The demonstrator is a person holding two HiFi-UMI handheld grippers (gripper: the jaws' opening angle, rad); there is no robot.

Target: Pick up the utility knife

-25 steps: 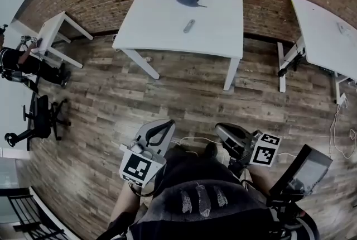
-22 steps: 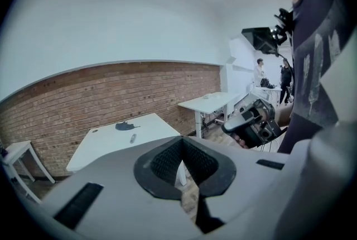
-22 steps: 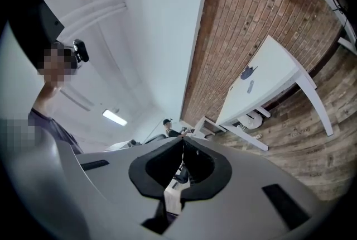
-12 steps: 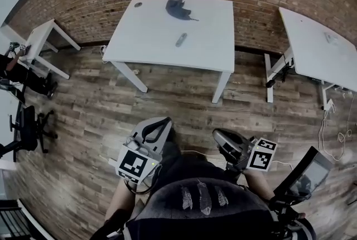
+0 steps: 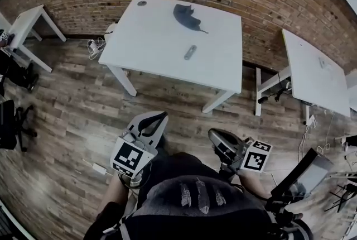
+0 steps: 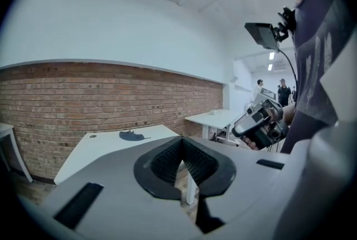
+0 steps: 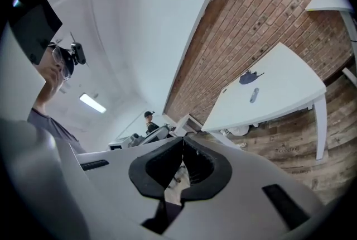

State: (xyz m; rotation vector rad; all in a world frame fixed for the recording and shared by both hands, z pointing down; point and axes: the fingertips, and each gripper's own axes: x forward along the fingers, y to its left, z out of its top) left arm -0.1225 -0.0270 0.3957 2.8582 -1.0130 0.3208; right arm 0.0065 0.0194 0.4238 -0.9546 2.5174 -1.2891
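Head view: utility knife (image 5: pixel 190 52); gripper views: L gripper (image 6: pixel 181 147), R gripper (image 7: pixel 182 145) closed, empty.

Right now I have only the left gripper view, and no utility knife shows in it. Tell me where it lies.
Observer: The utility knife lies on the white table, on the near side of the dark crumpled cloth and apart from it.
Operator: Report the right gripper's jaws.
Observer: In its own view the right gripper is shut, with nothing between the jaws.
Operator: Say whether either gripper is at the table.
Observer: Neither is. In the head view the left gripper and the right one are held close to the person, and bare wooden floor lies between them and the table.
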